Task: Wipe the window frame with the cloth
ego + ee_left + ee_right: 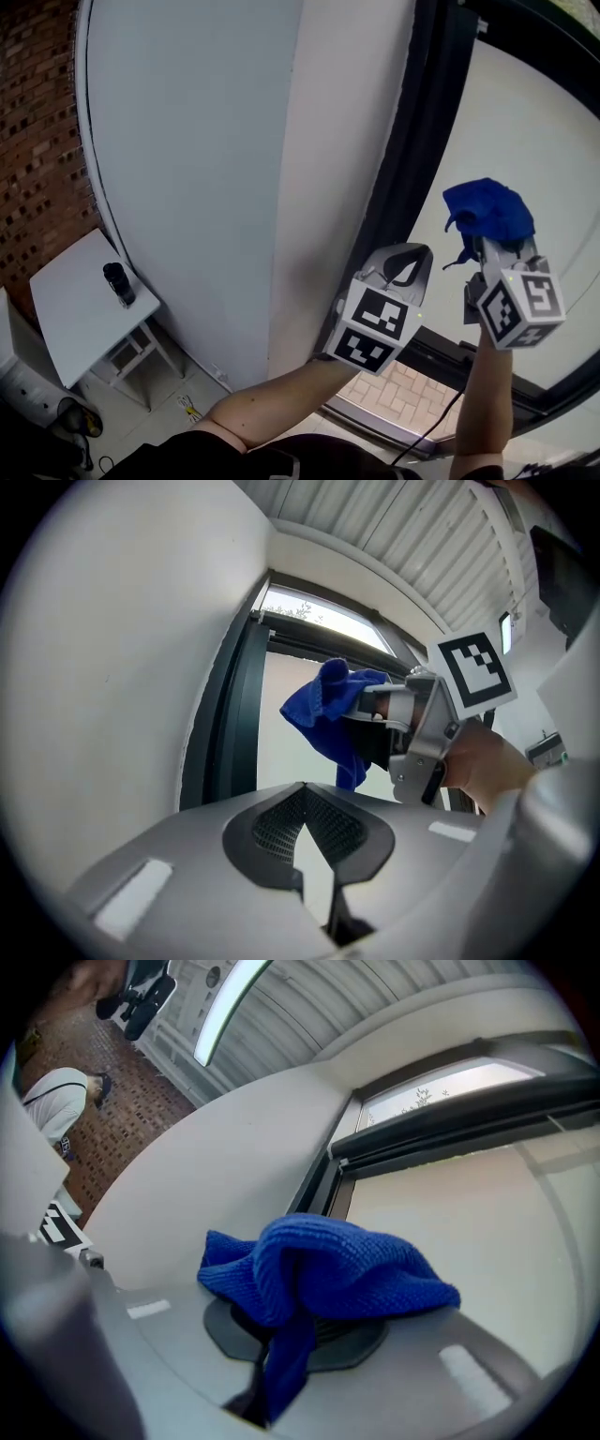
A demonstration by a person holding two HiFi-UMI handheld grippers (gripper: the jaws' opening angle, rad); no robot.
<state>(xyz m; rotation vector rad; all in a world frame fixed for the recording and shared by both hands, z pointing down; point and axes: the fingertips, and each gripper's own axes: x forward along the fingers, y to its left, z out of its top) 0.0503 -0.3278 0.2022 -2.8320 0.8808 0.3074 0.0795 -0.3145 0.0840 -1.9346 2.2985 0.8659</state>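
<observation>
Head view: right gripper [489,248] clamps the blue cloth [487,211], up against the pane [525,122], just right of the dark frame [412,141]. Left gripper [405,264] hangs beside it, jaws together, empty.

Knitted blue cloth [328,1265], rough-textured

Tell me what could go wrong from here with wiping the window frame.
1. The cloth is pinched by only a narrow fold in the right tongs, so dragging may pull it free.
2. It hangs in front of the pane, beside the dark window frame, so a stroke could land on the pane instead.
3. The left tongs, shut and empty, sit near the frame and might knock it.
</observation>
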